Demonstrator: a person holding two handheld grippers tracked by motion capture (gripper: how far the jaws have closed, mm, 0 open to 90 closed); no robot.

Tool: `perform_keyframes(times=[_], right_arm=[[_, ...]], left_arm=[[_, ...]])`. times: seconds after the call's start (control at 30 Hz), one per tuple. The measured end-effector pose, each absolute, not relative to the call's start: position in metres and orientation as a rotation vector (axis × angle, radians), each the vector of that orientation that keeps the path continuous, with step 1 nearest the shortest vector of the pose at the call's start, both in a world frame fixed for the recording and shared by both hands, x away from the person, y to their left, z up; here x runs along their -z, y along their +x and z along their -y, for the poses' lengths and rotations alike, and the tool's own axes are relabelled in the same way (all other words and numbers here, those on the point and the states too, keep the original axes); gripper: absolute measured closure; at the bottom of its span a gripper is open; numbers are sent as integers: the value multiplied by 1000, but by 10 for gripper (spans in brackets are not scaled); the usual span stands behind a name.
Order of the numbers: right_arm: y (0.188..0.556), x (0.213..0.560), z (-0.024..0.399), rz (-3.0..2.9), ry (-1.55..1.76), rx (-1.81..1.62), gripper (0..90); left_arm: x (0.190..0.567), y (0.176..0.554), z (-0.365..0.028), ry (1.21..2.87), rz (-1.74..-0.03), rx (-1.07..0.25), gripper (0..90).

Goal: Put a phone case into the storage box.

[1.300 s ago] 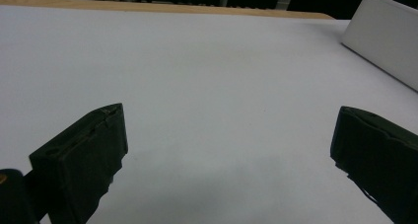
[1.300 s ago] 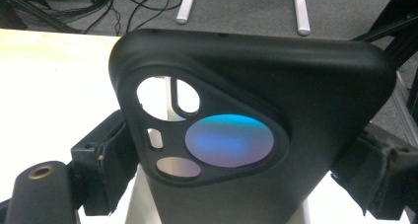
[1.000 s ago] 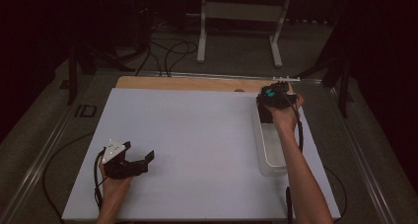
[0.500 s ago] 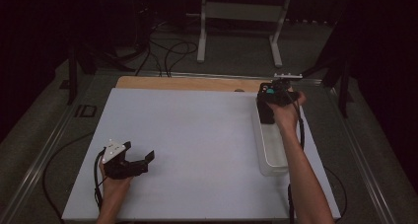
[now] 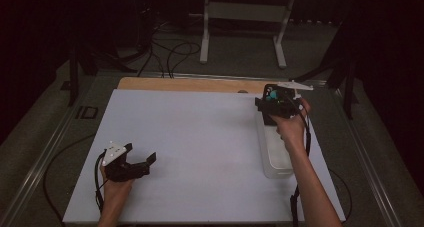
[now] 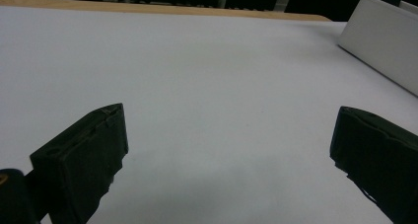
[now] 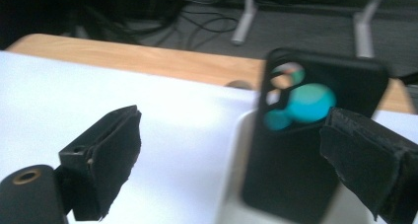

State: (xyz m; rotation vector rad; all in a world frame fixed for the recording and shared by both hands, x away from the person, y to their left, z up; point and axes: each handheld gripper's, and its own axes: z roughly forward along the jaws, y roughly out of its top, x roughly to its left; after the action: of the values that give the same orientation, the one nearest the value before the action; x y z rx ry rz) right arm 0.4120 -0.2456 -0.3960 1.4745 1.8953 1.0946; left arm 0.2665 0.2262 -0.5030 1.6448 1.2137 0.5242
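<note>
A black phone case (image 7: 296, 150) with a teal patch showing through its camera cut-out stands upright at the far end of a clear plastic bin (image 5: 277, 167). My right gripper (image 7: 231, 135) is open, its jaws wide apart with the case between them, close to the right jaw. From above, my right gripper (image 5: 274, 103) hovers over the bin's far end, the teal of the case (image 5: 272, 93) showing beside it. Near the front left of the board, my left gripper (image 5: 141, 152) is open and holds nothing, and the left gripper view has it (image 6: 229, 145) over bare white surface.
A white board (image 5: 200, 137) covers the table, with a wooden strip (image 5: 190, 84) along its far edge. The bin (image 6: 384, 41) lies along the board's right side. Beyond the table, cables (image 5: 170, 52) and a metal stand (image 5: 245, 12) sit on the floor.
The right hand and its gripper have shifted only slightly over the bin's far end. The left gripper has not moved.
</note>
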Motion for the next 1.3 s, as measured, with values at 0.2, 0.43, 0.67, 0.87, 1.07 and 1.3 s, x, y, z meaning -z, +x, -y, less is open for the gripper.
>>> perform_keyframes(times=[0.2, 0.43, 0.67, 0.87, 1.07, 1.3], right_arm=[[376, 401, 231, -1963, 1394, -1202, 81], [329, 413, 222, -2048, 1262, -1282, 97], [287, 432, 225, -2045, 1106, -1310, 97], [263, 449, 238, -2007, 1054, -1359, 97], [248, 462, 250, -1979, 1010, -1412, 96], [237, 473, 265, -1939, 969, -1456, 96]], left_arm=[[499, 265, -227, 1638, -1202, -517, 13], [488, 255, -226, 1658, -1148, -555, 13], [479, 242, -227, 1667, -1094, -568, 11], [472, 232, -231, 1646, -1050, -590, 11], [471, 228, -235, 1630, -1016, -612, 11], [474, 225, -242, 1631, -993, -642, 11]])
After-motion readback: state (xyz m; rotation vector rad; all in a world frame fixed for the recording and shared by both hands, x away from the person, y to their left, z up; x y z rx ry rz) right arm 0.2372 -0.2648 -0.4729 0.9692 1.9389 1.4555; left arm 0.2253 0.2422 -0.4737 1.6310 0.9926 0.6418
